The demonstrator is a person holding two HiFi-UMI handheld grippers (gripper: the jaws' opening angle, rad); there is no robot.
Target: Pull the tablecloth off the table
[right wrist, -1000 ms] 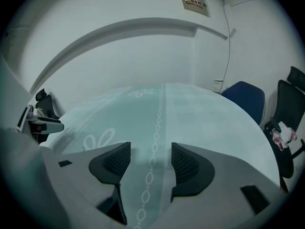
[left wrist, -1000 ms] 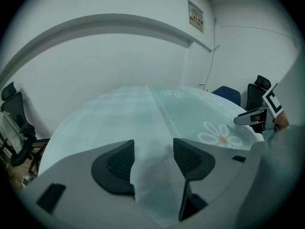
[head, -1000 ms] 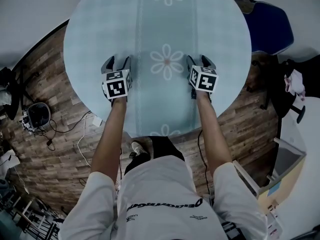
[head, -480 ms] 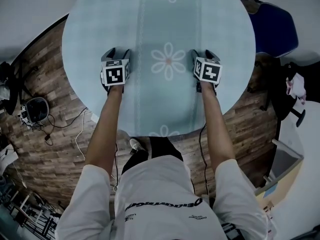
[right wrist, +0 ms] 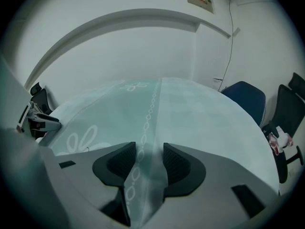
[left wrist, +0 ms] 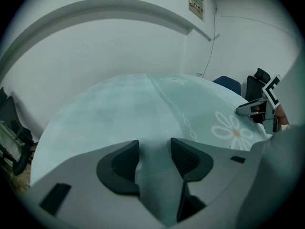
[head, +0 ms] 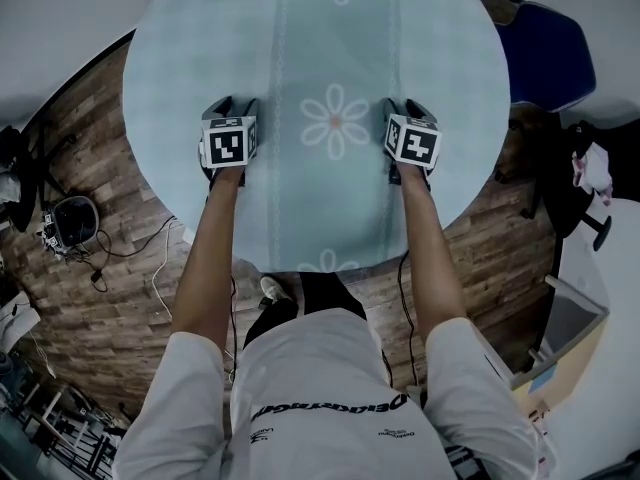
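A pale blue tablecloth (head: 330, 48) with white daisy prints covers a round table. My left gripper (head: 232, 106) rests on the cloth left of the middle daisy (head: 335, 123), and my right gripper (head: 408, 106) rests to its right. In the left gripper view the jaws of the left gripper (left wrist: 154, 159) have just been closing, and a raised fold of tablecloth (left wrist: 133, 109) fills the gap between the pads. In the right gripper view the right gripper (right wrist: 148, 163) has also been closing, with a ridge of tablecloth (right wrist: 190, 109) pinched between its pads.
A blue chair (head: 545, 58) stands at the table's right rear, and a black chair (head: 570, 168) with clothes on it is nearer. Cables and a small device (head: 75, 228) lie on the wooden floor at the left. A white wall rises behind the table.
Both grippers moved a little further onto the table and down onto the cloth. Their jaws have narrowed, and cloth now stands bunched between them.
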